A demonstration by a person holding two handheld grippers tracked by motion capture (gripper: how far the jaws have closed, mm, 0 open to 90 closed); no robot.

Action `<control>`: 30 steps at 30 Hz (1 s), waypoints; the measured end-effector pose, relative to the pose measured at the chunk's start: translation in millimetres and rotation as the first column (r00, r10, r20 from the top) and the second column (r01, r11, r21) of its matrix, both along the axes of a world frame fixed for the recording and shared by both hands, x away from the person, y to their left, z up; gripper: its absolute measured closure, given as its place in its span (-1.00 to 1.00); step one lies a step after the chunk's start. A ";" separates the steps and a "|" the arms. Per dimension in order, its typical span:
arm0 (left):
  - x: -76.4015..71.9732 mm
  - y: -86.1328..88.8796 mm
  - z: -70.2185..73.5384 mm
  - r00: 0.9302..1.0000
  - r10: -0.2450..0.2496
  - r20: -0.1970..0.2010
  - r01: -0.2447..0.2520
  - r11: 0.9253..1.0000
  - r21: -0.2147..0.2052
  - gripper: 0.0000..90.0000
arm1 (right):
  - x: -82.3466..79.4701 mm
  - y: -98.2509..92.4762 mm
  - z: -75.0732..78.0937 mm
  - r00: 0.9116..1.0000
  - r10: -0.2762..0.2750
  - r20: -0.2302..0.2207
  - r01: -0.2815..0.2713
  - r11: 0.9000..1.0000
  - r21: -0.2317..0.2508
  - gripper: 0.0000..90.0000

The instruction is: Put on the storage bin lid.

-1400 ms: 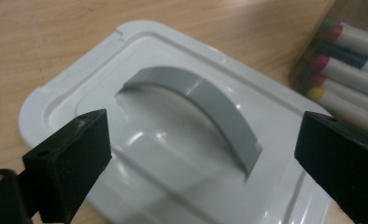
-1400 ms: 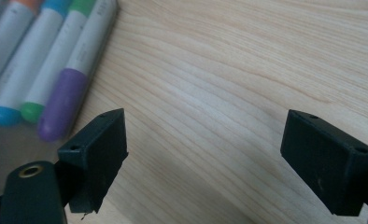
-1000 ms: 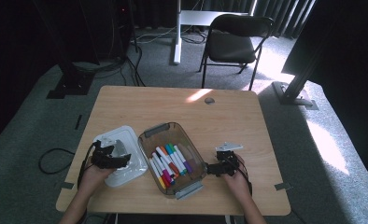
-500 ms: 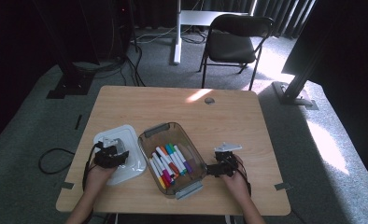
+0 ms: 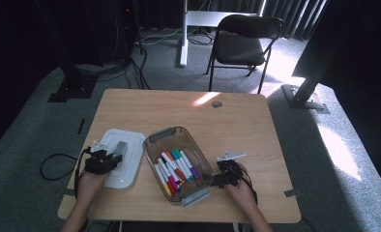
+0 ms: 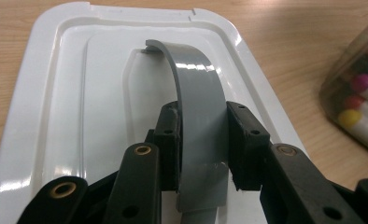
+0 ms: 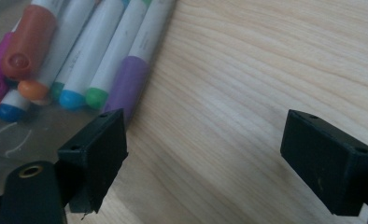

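Note:
A white lid [image 5: 130, 166] lies flat on the table left of the bin, seen close in the left gripper view [image 6: 56, 93]. Its grey strap handle [image 5: 120, 149] arches up from it [image 6: 196, 84]. My left gripper [image 5: 112, 158] has just been closing with the handle between its jaws, and both pads now press on the strap [image 6: 201, 135]. A clear plastic bin [image 5: 198, 150] holds several coloured markers [image 5: 174, 166]. My right gripper [image 5: 218, 176] rests open at the bin's right side. Only bare wood lies between its jaws [image 7: 205, 144], with the markers [image 7: 102, 46] behind the bin wall [image 7: 23, 135].
The wooden table [image 5: 237, 121] has a round cable grommet [image 5: 217, 104] near its far edge. A black folding chair [image 5: 244, 38] and a white desk leg [image 5: 183, 34] stand on the carpet beyond. A cable [image 5: 53, 162] trails off the table's left edge.
My left gripper's jaws have closed from wide open onto the lid's grey handle, and the hand has shifted slightly. The right gripper has stayed where it was.

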State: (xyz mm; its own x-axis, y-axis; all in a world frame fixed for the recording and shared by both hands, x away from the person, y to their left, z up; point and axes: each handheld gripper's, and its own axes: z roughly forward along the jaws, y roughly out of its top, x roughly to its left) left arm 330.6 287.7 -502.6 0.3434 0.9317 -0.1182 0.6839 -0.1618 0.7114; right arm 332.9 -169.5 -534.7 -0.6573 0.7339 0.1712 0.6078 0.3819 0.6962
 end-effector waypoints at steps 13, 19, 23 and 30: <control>-9.8 -7.0 14.1 0.997 -0.073 0.008 0.073 0.990 -0.118 0.54 | -1.7 2.2 0.3 0.999 0.031 -0.012 -0.031 0.999 0.026 -0.67; -11.3 1.0 18.5 0.999 -0.050 0.011 0.051 0.993 -0.106 0.54 | -4.6 6.9 0.7 0.997 0.071 -0.005 -0.071 0.997 0.036 -0.67; -17.1 18.3 27.7 1.000 -0.014 0.025 0.016 0.994 -0.110 0.54 | -7.9 12.4 -1.2 0.994 0.109 -0.007 -0.109 0.992 0.056 -0.69; -29.4 38.3 51.4 0.998 0.002 0.057 0.006 0.990 -0.143 0.54 | -13.6 33.9 -1.7 0.986 0.166 -0.004 -0.166 0.984 0.067 -0.70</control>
